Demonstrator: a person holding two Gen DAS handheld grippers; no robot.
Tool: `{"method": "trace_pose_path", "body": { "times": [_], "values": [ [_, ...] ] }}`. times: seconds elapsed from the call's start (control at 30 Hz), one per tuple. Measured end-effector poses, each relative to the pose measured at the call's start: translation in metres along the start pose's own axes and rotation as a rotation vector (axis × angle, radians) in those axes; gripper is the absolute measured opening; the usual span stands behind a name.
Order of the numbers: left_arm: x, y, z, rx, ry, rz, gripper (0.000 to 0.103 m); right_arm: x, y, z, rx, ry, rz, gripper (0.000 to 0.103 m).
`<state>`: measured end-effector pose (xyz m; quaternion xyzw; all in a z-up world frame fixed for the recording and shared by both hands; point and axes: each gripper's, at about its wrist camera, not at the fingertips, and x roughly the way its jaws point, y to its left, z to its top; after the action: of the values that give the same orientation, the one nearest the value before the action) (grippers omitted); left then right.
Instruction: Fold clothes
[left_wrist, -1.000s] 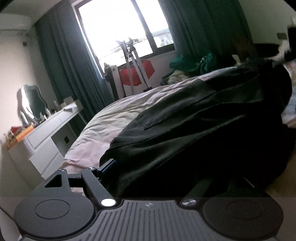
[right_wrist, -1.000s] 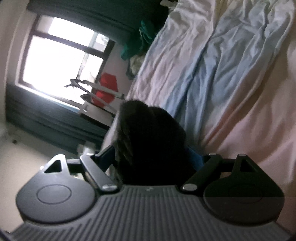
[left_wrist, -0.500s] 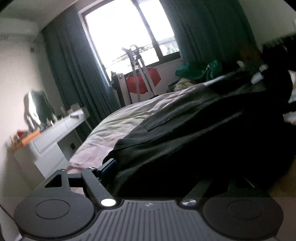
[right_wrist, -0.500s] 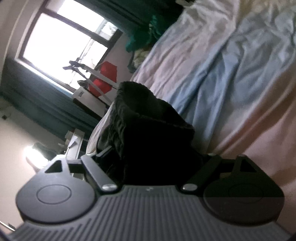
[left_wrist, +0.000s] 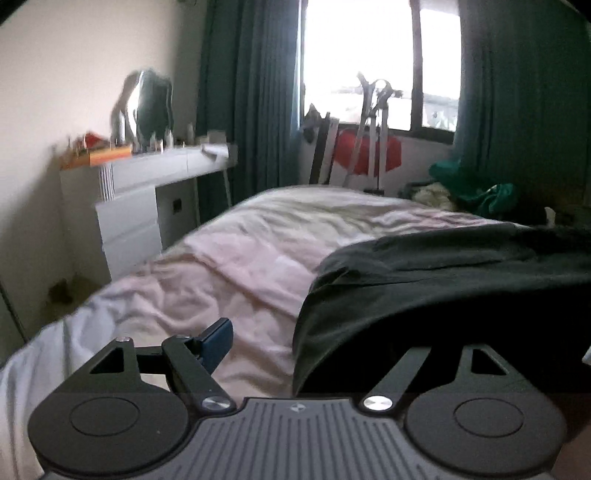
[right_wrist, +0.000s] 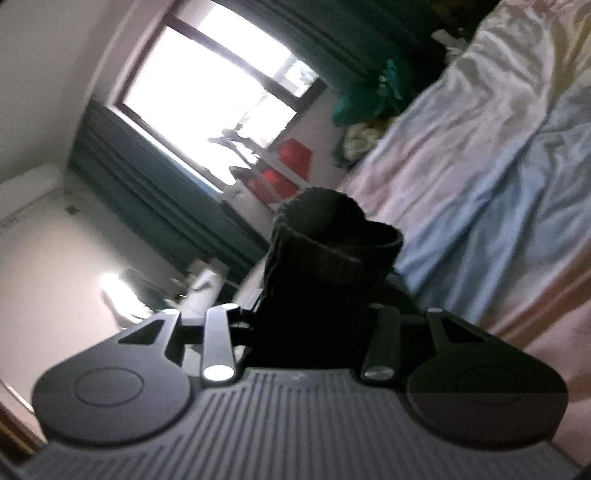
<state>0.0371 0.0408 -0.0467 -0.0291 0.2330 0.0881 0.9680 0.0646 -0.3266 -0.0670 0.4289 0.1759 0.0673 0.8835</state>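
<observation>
The dark garment (left_wrist: 443, 280) lies on the bed (left_wrist: 229, 266). Its ribbed cuff (right_wrist: 332, 243) sits between the right gripper's (right_wrist: 314, 325) closing jaws, seemingly bunched, so it may slip. The left gripper (left_wrist: 317, 350) stands apart beside the garment's hem.

The left gripper (left_wrist: 314, 343) was held nearly upright with its jaws spread wide, only one blue-padded finger (left_wrist: 216, 341) being seen. The right gripper (right_wrist: 314, 317) was rolled sideways, its jaws being closed around dark cloth (right_wrist: 332, 251).
</observation>
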Motion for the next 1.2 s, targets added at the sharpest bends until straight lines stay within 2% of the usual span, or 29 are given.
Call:
{"method": "trace_pose_path", "body": {
  "times": [0.13,0.23,0.33,0.4,0.47,0.53,0.67,0.8,0.9,0.97,1.0,1.03,1.2],
  "values": [
    [-0.003,-0.005,-0.004,0.054,0.007,0.021,0.080,0.003,-0.021,-0.005,0.086,0.075,-0.131,0.047],
    [-0.004,-0.004,-0.006,0.057,0.013,0.015,0.077,0.001,-0.017,-0.006,0.029,0.092,-0.157,0.048],
    [-0.009,-0.007,-0.008,0.083,-0.002,-0.001,0.067,0.001,-0.007,-0.006,-0.020,0.078,-0.148,0.048],
    [-0.013,-0.013,-0.011,0.128,-0.020,-0.014,0.054,0.001,-0.008,-0.007,-0.024,0.073,-0.154,0.047],
    [-0.016,-0.018,-0.014,0.171,-0.026,-0.027,0.051,0.000,-0.012,-0.008,-0.019,0.079,-0.174,0.047],
    [-0.015,-0.016,-0.014,0.163,0.002,-0.049,0.052,0.004,-0.015,-0.008,-0.017,0.097,-0.216,0.047],
    [-0.004,0.001,-0.010,0.042,0.079,-0.090,0.059,0.008,-0.022,-0.011,0.001,0.134,-0.248,0.048],
    [-0.003,0.001,-0.011,0.042,0.083,-0.083,0.059,0.006,-0.011,-0.013,-0.069,0.132,-0.259,0.052],
    [-0.003,0.002,-0.010,0.030,0.092,-0.084,0.059,0.004,-0.004,-0.012,-0.118,0.135,-0.265,0.063],
    [-0.003,0.003,-0.010,0.021,0.098,-0.087,0.059,0.004,0.001,-0.012,-0.155,0.147,-0.263,0.077],
    [-0.002,0.003,-0.010,0.018,0.099,-0.088,0.059,0.004,0.004,-0.012,-0.176,0.154,-0.261,0.079],
    [-0.002,0.004,-0.009,0.015,0.100,-0.089,0.059,0.005,0.006,-0.014,-0.201,0.164,-0.258,0.087],
    [-0.001,0.004,-0.008,0.002,0.107,-0.094,0.059,0.023,0.010,-0.025,-0.292,0.223,-0.292,0.086]
  ]
}}
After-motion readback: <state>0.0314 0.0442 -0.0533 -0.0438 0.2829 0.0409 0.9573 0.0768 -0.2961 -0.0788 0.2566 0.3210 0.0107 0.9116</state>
